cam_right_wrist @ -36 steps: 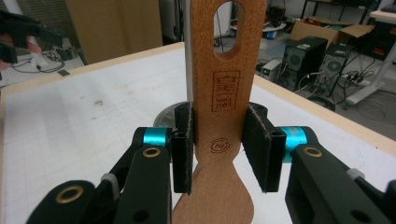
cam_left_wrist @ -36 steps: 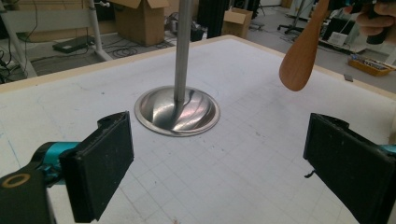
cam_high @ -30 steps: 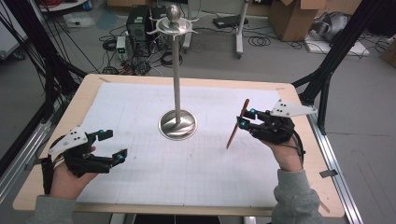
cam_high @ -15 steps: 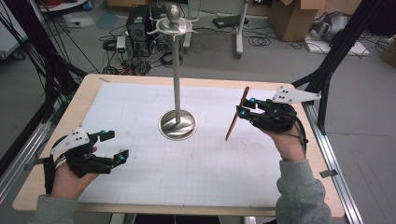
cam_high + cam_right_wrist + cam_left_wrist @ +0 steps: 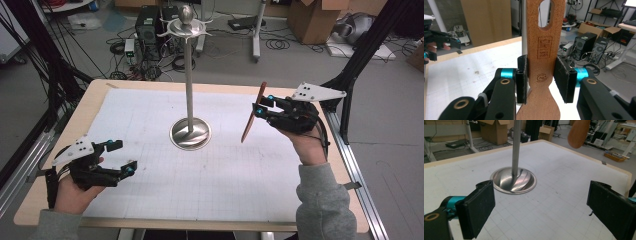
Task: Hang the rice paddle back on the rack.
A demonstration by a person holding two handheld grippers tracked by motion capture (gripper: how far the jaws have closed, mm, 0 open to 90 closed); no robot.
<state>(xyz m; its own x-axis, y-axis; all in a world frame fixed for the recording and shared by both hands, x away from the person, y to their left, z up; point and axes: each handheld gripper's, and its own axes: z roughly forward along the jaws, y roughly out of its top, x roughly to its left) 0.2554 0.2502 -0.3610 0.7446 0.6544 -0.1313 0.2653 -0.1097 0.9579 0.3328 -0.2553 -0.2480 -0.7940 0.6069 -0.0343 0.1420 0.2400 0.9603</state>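
A wooden spatula (image 5: 251, 114) with a long hole in its handle hangs tilted above the table's right side, blade end down. My right gripper (image 5: 261, 110) is shut on its handle; in the right gripper view both pads (image 5: 522, 78) press the sides of the wooden spatula (image 5: 544, 50). A tall metal stand (image 5: 189, 133) with a round base and hooked top rises at the table's middle, left of the spatula. My left gripper (image 5: 125, 156) rests low at the front left, open with nothing between its jaws. Its own view shows the left gripper (image 5: 540, 207) facing the stand's base (image 5: 514, 180).
A white gridded mat (image 5: 215, 170) covers the wooden table (image 5: 95, 100). Black frame posts (image 5: 355, 65) stand at the table's sides. Cardboard boxes, computers and cables lie on the floor behind the table.
My right hand has lifted the spatula higher above the table. The left hand has stayed where it was.
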